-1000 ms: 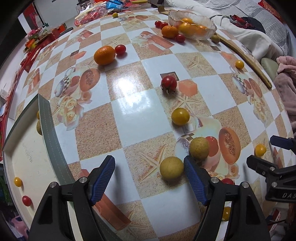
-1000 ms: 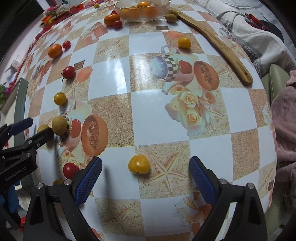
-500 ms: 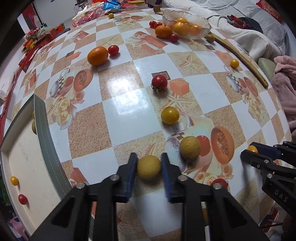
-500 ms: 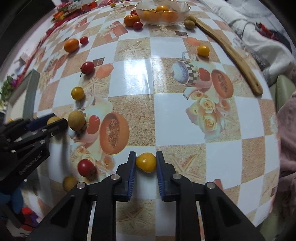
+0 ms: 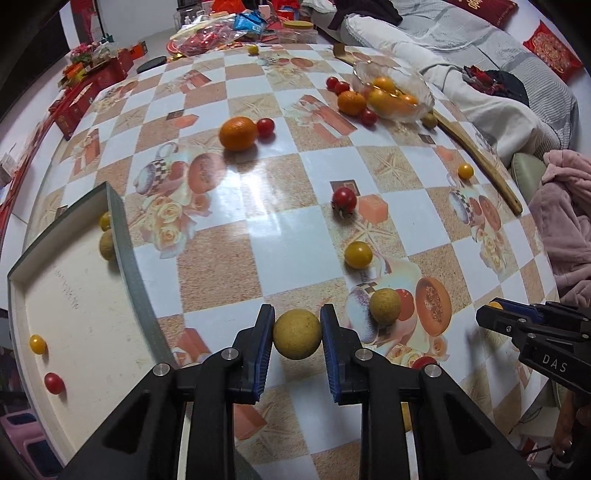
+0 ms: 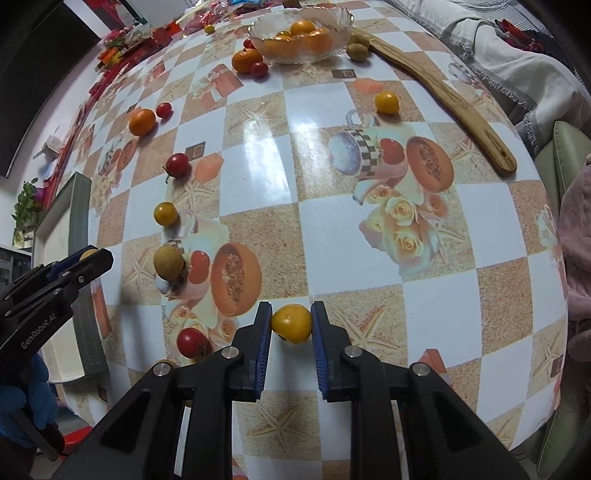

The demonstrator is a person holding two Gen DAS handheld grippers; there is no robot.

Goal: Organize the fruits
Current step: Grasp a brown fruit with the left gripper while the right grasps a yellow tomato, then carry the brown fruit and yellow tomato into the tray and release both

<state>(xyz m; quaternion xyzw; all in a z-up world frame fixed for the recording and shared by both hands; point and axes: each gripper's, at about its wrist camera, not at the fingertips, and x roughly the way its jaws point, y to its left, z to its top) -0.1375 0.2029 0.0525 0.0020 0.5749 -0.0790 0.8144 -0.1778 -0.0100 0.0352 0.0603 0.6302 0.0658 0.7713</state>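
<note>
A round, matte tan-yellow fruit [image 5: 297,334] and a smaller glossy yellow tomato [image 6: 291,322] sit clamped; other fruits lie scattered across the worktop [image 5: 280,236].

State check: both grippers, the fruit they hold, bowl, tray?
left gripper: shut on tan round fruit
right gripper: shut on yellow tomato
glass bowl: upright, holding oranges
tray: open, few fruits inside
</note>
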